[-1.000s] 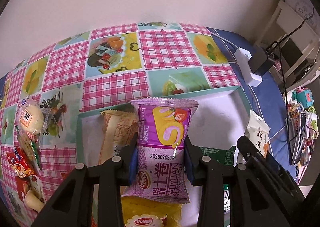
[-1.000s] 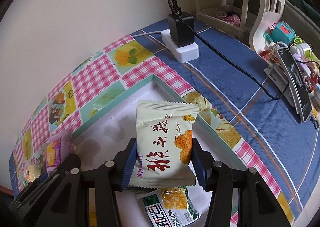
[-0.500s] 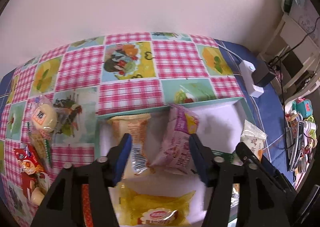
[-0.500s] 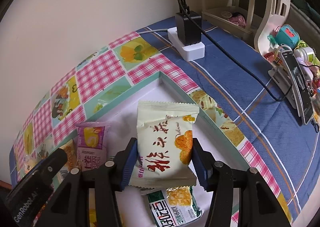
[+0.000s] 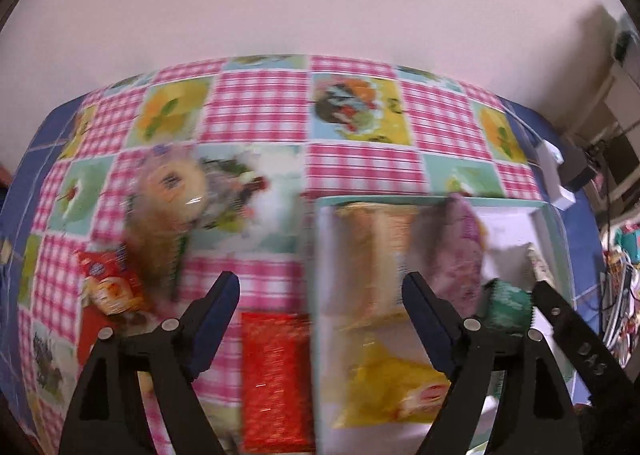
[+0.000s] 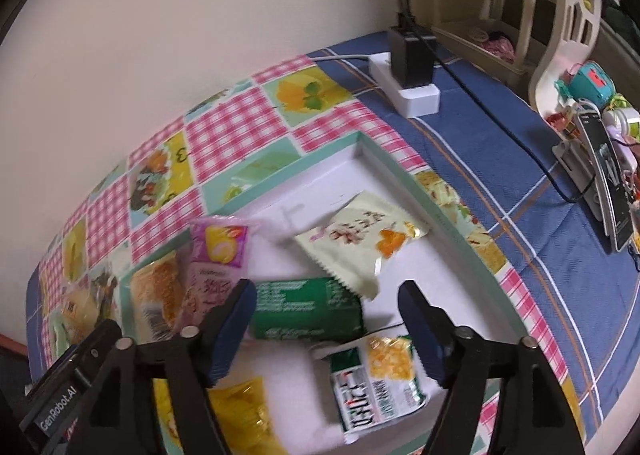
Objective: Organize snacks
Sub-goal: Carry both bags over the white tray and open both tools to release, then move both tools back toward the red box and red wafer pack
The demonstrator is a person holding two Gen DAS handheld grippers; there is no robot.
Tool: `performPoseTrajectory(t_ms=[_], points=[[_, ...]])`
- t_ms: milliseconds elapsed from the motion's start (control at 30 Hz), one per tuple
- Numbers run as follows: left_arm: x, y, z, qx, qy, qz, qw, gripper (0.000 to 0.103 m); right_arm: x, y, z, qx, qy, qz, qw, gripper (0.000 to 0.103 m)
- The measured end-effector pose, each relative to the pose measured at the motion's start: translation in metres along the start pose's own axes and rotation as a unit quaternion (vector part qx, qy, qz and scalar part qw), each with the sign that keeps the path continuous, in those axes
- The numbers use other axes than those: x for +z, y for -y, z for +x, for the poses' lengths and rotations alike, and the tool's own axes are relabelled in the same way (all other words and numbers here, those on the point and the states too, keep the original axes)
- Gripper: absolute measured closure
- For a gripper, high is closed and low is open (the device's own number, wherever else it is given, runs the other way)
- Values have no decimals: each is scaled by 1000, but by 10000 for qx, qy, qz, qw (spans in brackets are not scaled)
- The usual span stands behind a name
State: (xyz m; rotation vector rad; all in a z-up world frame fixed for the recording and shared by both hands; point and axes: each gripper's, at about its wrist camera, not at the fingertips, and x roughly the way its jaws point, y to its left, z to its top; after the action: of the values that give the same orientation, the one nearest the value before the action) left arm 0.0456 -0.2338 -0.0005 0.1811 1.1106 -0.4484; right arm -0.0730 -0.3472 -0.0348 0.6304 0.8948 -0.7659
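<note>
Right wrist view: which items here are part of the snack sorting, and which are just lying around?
Part of the job: tray, pale packet, purple packet, green packet, corn packet, yellow packet.

Lying about: power strip, black charger, phone, toys.

Home rm: checked tablecloth (image 6: 236, 127), cluttered shelf (image 6: 496, 43).

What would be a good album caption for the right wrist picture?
Open right gripper above a white tray with teal rim, where a pale-green crinkled snack packet lies on a dark-green wrapped packet.
</note>
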Motion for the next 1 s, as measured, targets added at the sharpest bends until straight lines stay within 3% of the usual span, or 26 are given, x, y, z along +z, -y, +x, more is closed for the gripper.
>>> performPoseTrajectory(t_ms=[33,100,300,533,833,1000], points=[[-3,-10,-2,63,38,-96,9999,7,-2,-3,-2,31,11,-38,10000,12],[-7,-25,-4,79,97,-235,9996,4,-7,-11,-6,84,60,-129,9999,0],[-22,-67,-8,245,196,-495,9983,4,-21,-24,-14,177,90,-235,9995,0],[-34,-101,-28,154,285,-878,9956,4,-35,-46,-32,260,213,-548,9979,0],[-49,-133,-55,694,322,-1144,9905,4,-69,-92,-54,638,216,-1125,9914,0],[-58,-150,-60,735,196,-1463,9863,4,-89,-110,-60,773,101,-1378,9874,0]])
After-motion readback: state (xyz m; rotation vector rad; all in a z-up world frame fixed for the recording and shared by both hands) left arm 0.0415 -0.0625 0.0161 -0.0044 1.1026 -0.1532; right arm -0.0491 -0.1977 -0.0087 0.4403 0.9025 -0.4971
